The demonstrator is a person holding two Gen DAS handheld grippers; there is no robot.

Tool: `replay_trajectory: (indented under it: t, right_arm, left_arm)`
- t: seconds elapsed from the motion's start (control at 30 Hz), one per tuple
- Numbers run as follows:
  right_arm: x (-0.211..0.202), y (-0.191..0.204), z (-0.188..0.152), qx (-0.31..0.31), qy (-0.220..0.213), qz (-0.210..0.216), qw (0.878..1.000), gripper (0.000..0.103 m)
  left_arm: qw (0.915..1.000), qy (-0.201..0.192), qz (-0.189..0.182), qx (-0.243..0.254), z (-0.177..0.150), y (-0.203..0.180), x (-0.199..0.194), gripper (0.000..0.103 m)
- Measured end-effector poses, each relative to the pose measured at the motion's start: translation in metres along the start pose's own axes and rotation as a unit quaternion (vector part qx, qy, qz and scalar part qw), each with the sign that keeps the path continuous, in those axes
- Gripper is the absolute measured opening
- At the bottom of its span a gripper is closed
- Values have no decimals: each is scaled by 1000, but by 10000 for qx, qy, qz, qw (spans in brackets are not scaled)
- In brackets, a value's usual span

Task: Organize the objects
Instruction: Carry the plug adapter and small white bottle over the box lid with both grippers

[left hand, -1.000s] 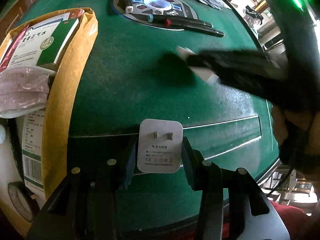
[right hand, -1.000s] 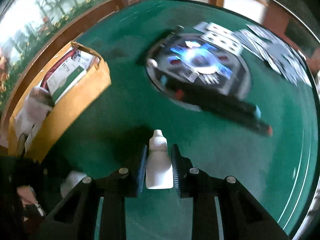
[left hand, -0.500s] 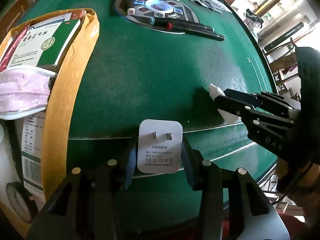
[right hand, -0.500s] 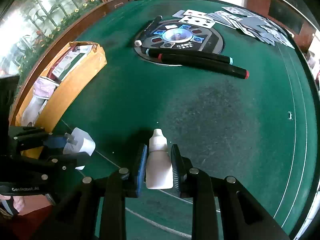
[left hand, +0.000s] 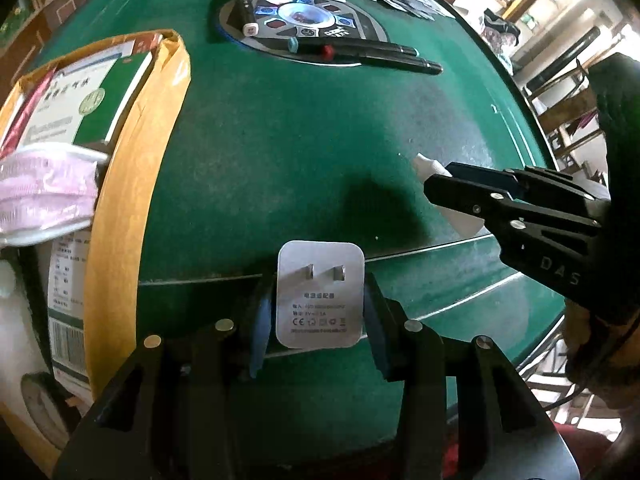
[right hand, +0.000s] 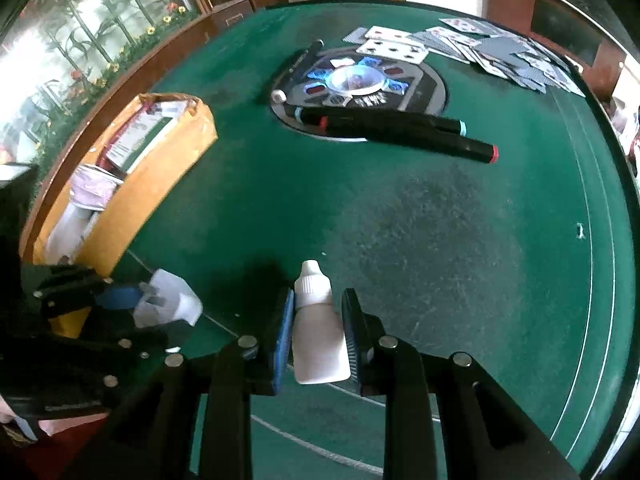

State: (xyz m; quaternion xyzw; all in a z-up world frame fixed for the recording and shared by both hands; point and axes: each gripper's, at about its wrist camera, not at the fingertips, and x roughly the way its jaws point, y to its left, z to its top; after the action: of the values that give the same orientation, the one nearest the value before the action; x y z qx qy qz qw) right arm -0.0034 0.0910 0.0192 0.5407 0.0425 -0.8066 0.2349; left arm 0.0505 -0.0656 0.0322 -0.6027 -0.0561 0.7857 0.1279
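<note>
My left gripper (left hand: pixel 318 312) is shut on a white plug adapter (left hand: pixel 320 294), prongs facing up, held near the table's front edge. It also shows in the right wrist view (right hand: pixel 168 300). My right gripper (right hand: pixel 318 332) is shut on a small white dropper bottle (right hand: pixel 318 332), cap pointing forward; the bottle's tip shows in the left wrist view (left hand: pixel 430 166). A yellow cardboard box (left hand: pixel 132 168) at the left holds a green-and-white medicine box (left hand: pixel 92 100) and a pink face mask (left hand: pixel 44 196).
On the green felt table (right hand: pixel 400 220), a round black disc (right hand: pixel 360 84) lies at the far middle with black markers (right hand: pixel 400 132) across it. Playing cards (right hand: pixel 480 48) are spread beyond it. Chairs stand past the table's right edge (left hand: pixel 560 92).
My right gripper with the bottle has swung away from the middle of the table toward the front right, then settled. My left gripper has stayed put with the adapter.
</note>
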Motion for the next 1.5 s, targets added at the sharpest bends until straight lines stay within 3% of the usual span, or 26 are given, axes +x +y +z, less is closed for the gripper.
replay_trajectory:
  t: [0.63, 0.77, 1.17, 1.5]
  right_arm:
    - [15, 13, -4, -355, 197, -220, 9989, 24]
    - [19, 20, -1, -663, 308, -362, 9967, 24]
    - [-17, 63, 29, -663, -165, 279, 9973, 24]
    - [-23, 104, 36, -862, -229, 701, 9935, 24]
  left_arm:
    - [9990, -248, -289, -242, -2, 7, -32, 41]
    - [9987, -260, -308, -312, 0, 8, -41, 41]
    - [9981, -401, -144, -438, -22, 17, -90, 41]
    - [9937, -548, 122, -972, -42, 60, -117, 41]
